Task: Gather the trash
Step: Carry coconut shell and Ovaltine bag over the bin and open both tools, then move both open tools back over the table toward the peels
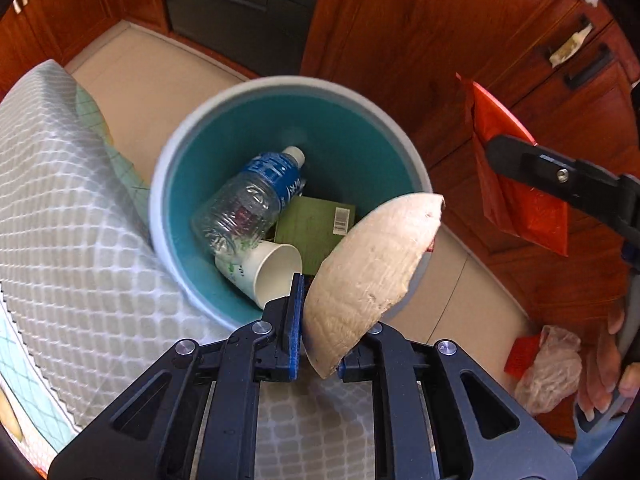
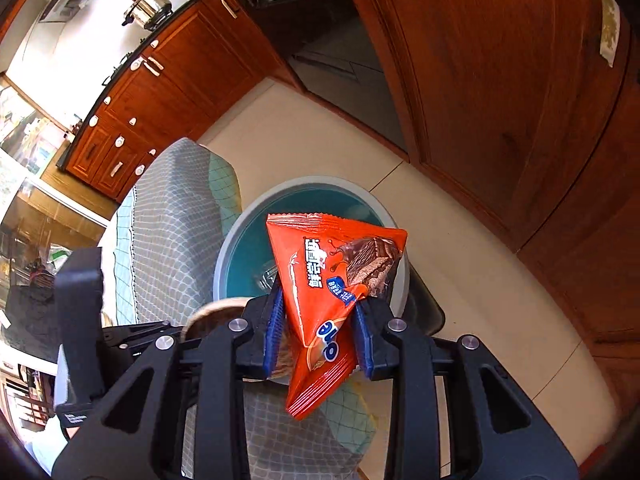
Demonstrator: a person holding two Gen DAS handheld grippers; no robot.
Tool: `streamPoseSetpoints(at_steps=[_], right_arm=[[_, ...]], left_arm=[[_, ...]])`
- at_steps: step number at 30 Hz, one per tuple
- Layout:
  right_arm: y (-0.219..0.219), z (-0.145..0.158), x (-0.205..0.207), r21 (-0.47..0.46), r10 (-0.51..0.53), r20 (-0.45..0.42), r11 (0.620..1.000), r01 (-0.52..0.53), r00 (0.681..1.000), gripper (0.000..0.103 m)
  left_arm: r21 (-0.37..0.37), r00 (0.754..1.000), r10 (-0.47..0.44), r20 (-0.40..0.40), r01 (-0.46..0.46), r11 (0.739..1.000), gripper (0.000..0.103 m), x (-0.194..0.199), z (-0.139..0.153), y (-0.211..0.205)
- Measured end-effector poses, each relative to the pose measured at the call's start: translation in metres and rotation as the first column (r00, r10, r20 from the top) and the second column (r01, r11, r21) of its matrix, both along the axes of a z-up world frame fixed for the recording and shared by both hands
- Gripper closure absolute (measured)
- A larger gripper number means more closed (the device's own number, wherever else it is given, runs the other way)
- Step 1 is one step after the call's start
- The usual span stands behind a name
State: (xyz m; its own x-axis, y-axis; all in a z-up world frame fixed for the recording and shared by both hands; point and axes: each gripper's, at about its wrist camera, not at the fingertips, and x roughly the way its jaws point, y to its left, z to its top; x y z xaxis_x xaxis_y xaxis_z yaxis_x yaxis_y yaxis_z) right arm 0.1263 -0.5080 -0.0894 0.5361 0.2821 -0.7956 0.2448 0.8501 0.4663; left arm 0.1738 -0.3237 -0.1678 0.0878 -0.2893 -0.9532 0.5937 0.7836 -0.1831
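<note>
- Left gripper (image 1: 318,328) fingers clamp pale shell piece (image 1: 368,268) above teal bin (image 1: 192,152).
- Bin holds blue-label bottle (image 1: 248,200), paper cup (image 1: 264,272), green barcoded box (image 1: 316,226).
- Right gripper (image 2: 318,328) fingers pinch orange wafer wrapper (image 2: 332,280), Chinese print, over bin.

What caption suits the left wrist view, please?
Left gripper holds a pale rind over the teal bin.
</note>
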Motion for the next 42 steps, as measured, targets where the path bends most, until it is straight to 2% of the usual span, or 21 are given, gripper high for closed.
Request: streamPoseSetpoints(at_steps=[2,3,4,6,8,14,16,19,22,23,24,27,30,33,42], right_arm=[[-0.001,-0.004,0.002,0.002,0.006,-0.006,1.000,-0.006,1.000,0.073],[0.001,-0.005,0.003,0.003,0.010,-0.009,1.000,-0.010,1.000,0.073],[0.001,-0.006,0.005,0.003,0.013,-0.011,1.000,-0.013,1.000,0.073],[0.005,-0.009,0.007,0.005,0.019,-0.013,1.000,-0.019,1.000,0.073],[0.009,-0.011,0.012,0.009,0.023,-0.017,1.000,-0.023,1.000,0.073],[0.018,-0.015,0.015,0.015,0.037,-0.025,0.999,-0.037,0.999,0.072],[0.020,-0.016,0.015,0.011,0.038,-0.028,0.999,-0.037,0.999,0.071],[0.024,-0.018,0.015,0.009,0.038,-0.039,0.999,-0.037,0.999,0.068],[0.029,-0.019,0.017,0.001,0.041,-0.042,0.999,-0.041,0.998,0.058],[0.031,-0.018,0.017,0.001,0.040,-0.038,0.999,-0.040,0.998,0.044],[0.032,-0.017,0.017,0.003,0.037,-0.032,0.999,-0.037,0.999,0.035],[0.037,-0.015,0.018,0.011,0.029,-0.026,1.000,-0.028,0.999,0.025],[0.040,-0.012,0.018,0.015,0.021,-0.036,1.000,-0.020,0.999,0.024],[0.044,-0.008,0.017,0.006,0.015,-0.038,1.000,-0.014,0.999,0.018],[0.057,-0.002,0.013,-0.003,0.014,-0.075,1.000,-0.014,0.997,0.018]], left_arm=[[0.015,1.000,-0.001,-0.011,0.001,1.000,0.086,0.001,-0.006,-0.003],[0.016,1.000,0.002,-0.012,-0.002,1.000,0.080,0.001,-0.007,-0.006],[0.013,1.000,0.006,-0.008,-0.006,1.000,0.070,0.000,-0.005,-0.004],[0.008,1.000,0.012,0.020,-0.012,1.000,0.056,-0.001,0.000,0.000],[0.006,0.999,0.018,0.047,-0.018,1.000,0.054,-0.004,0.009,0.005],[-0.044,0.998,0.042,0.041,-0.040,0.998,0.047,-0.010,0.027,0.029],[-0.062,0.998,0.054,0.043,-0.051,0.997,0.035,-0.014,0.034,0.038],[-0.091,0.996,0.071,0.059,-0.065,0.994,0.027,-0.022,0.046,0.052],[-0.109,0.993,0.089,0.075,-0.080,0.991,0.010,-0.027,0.056,0.066],[-0.115,0.992,0.096,0.082,-0.086,0.990,0.008,-0.029,0.060,0.069],[-0.120,0.991,0.102,0.089,-0.091,0.989,0.006,-0.030,0.063,0.073],[-0.133,0.989,0.120,0.091,-0.107,0.985,0.005,-0.032,0.070,0.086],[-0.144,0.986,0.145,0.086,-0.132,0.981,0.004,-0.034,0.073,0.099],[-0.151,0.983,0.165,0.077,-0.152,0.977,0.004,-0.036,0.075,0.111],[-0.181,0.980,0.186,0.075,-0.170,0.969,0.004,-0.051,0.082,0.139]])
